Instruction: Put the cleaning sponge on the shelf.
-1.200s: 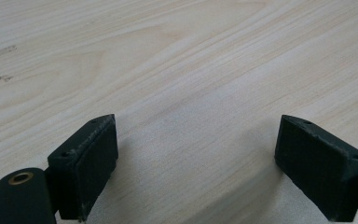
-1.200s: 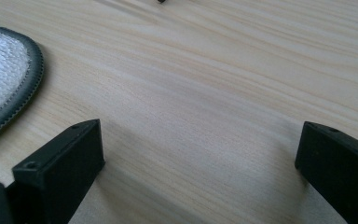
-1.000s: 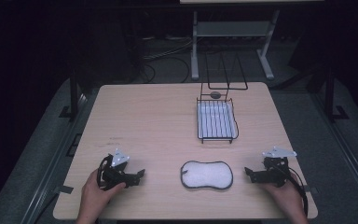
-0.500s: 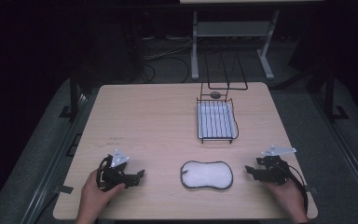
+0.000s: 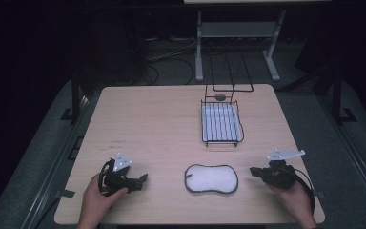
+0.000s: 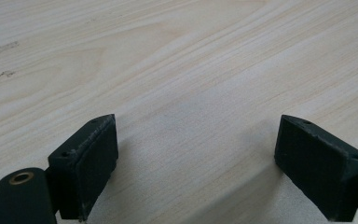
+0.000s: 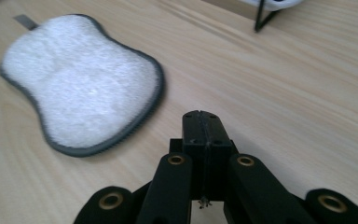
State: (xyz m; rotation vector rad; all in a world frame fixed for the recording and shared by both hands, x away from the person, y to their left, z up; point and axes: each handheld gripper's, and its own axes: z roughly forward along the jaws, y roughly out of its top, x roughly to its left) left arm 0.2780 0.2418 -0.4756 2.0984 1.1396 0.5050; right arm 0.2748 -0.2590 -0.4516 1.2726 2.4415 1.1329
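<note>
While one white pad lies flat, two hand-held grippers flank it.

The left gripper rests low with jaws wide apart; the right gripper, apparently level, has just closed its jaws on nothing.

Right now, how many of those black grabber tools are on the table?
2. The left gripper is at the near left corner, its jaws wide apart. The right gripper is at the near right, jaws shut on nothing, beside the white pad.
</note>
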